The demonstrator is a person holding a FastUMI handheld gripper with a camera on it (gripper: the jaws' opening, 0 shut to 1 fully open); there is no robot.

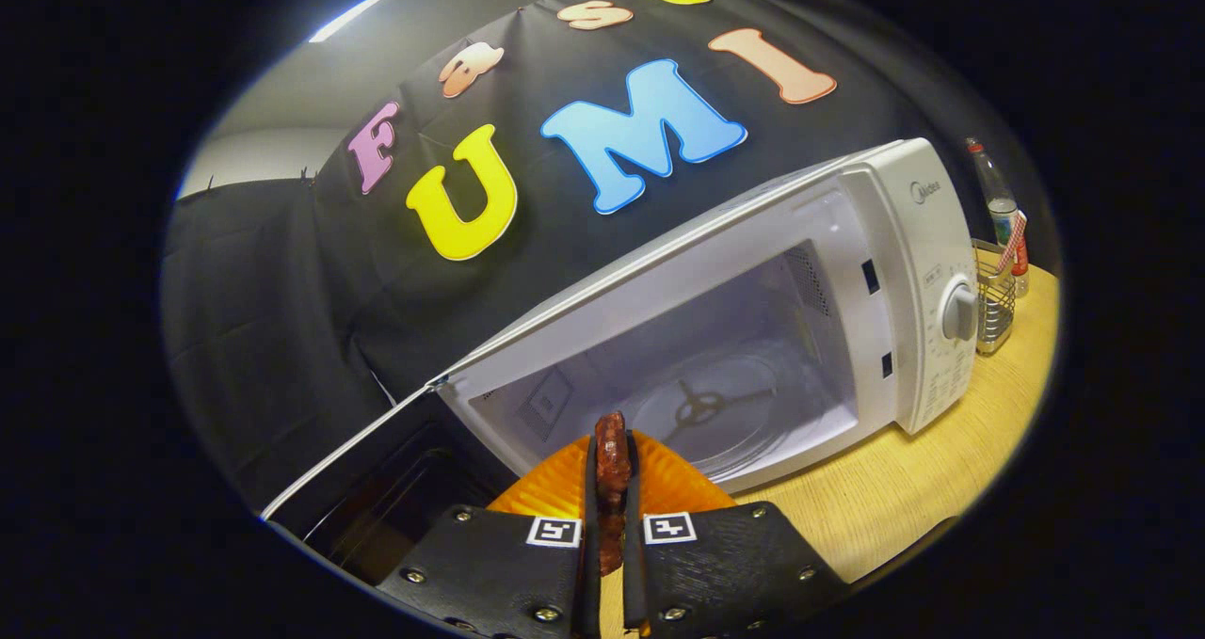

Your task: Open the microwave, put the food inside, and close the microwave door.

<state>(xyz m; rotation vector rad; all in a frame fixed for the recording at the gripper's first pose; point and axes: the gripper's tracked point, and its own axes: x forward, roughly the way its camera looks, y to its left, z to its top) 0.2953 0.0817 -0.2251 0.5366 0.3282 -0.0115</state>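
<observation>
A white microwave stands on the wooden table, its door swung wide open to the left. Inside, the glass turntable lies bare in the lit cavity. My gripper is shut on a reddish-brown piece of food, pinched upright between both fingers. The food hangs just in front of the microwave's opening, above the near rim of an orange plate that lies under the fingers.
To the right of the microwave stand a wire mesh holder and a glass bottle. Bare wooden table runs in front of the microwave's control panel with its round knob.
</observation>
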